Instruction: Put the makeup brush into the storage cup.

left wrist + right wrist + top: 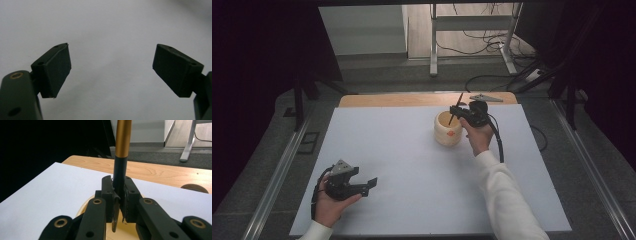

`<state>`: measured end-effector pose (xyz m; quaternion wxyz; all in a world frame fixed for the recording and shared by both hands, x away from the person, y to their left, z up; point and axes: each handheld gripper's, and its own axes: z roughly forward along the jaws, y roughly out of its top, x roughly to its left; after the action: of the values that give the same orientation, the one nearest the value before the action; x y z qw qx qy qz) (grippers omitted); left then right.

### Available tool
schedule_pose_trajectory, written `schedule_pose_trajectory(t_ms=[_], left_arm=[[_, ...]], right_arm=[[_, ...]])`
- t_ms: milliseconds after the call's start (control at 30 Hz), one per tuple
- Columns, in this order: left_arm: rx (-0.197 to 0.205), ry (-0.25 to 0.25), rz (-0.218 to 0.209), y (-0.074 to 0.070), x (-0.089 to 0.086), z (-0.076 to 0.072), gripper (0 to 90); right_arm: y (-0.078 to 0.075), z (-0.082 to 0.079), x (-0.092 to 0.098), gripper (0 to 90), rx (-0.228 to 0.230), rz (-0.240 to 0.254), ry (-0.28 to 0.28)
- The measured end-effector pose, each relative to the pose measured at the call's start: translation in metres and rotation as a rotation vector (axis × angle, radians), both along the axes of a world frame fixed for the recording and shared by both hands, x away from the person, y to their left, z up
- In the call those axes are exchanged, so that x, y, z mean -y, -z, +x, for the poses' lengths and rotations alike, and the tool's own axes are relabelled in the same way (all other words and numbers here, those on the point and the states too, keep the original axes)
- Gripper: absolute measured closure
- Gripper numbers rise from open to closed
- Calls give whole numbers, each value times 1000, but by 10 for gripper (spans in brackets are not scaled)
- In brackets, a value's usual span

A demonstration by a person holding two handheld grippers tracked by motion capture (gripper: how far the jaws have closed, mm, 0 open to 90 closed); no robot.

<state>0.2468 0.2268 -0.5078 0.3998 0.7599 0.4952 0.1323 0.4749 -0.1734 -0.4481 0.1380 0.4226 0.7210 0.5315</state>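
Observation:
A cream round pot [448, 129] with an orange mark stands on the white table cover [412, 165], right of centre. My right gripper [455, 111] hovers over the pot's rim, shut on a thin pen with a black lower part and a gold upper part [122, 152]; the pen [455, 108] stands nearly upright with its lower end above the pot's mouth [125, 230]. My left gripper [371, 183] rests low at the front left, held by a hand, and its jaws stand wide apart over bare cover [111, 72] with nothing between them.
A bare wooden strip of table [412, 99] runs behind the white cover, with a grey three-cornered plate [486, 97] lying on it at the right. Cables [492, 45] and a desk frame [433, 45] are on the floor beyond.

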Motion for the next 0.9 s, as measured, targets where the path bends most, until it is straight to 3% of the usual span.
schedule_pose_trajectory(t_ms=[100,167,233,267,300,367,400,433,500,533,667,900], left_arm=[[0,0,0,0,0,0,157],[1,-1,-1,0,0,0,157],[2,-2,1,0,0,0,157],[3,-3,4,0,0,0,157],[2,-4,4,0,0,0,157],[1,-5,4,0,0,0,157],[2,-4,4,0,0,0,157],[1,-4,3,0,0,0,157],[2,-2,2,0,0,0,157],[2,-2,2,0,0,0,157],[1,-1,3,0,1,0,157],[3,-1,0,-1,0,0,157]], right_arm=[[0,0,0,817,-1,0,-4],[0,0,0,745,-5,1,3],[0,1,0,534,5,-18,14],[0,1,0,534,5,-18,14],[-1,4,1,339,-19,-18,-10],[-1,3,1,208,-57,-20,-14],[-1,3,1,208,-57,-20,-14],[-2,1,1,157,-51,-48,-13],[-3,-2,1,50,-48,-53,-6],[-4,-5,0,42,-25,-72,18],[-9,-10,0,48,-8,-78,0],[-11,-12,-1,36,-23,-68,-43]])
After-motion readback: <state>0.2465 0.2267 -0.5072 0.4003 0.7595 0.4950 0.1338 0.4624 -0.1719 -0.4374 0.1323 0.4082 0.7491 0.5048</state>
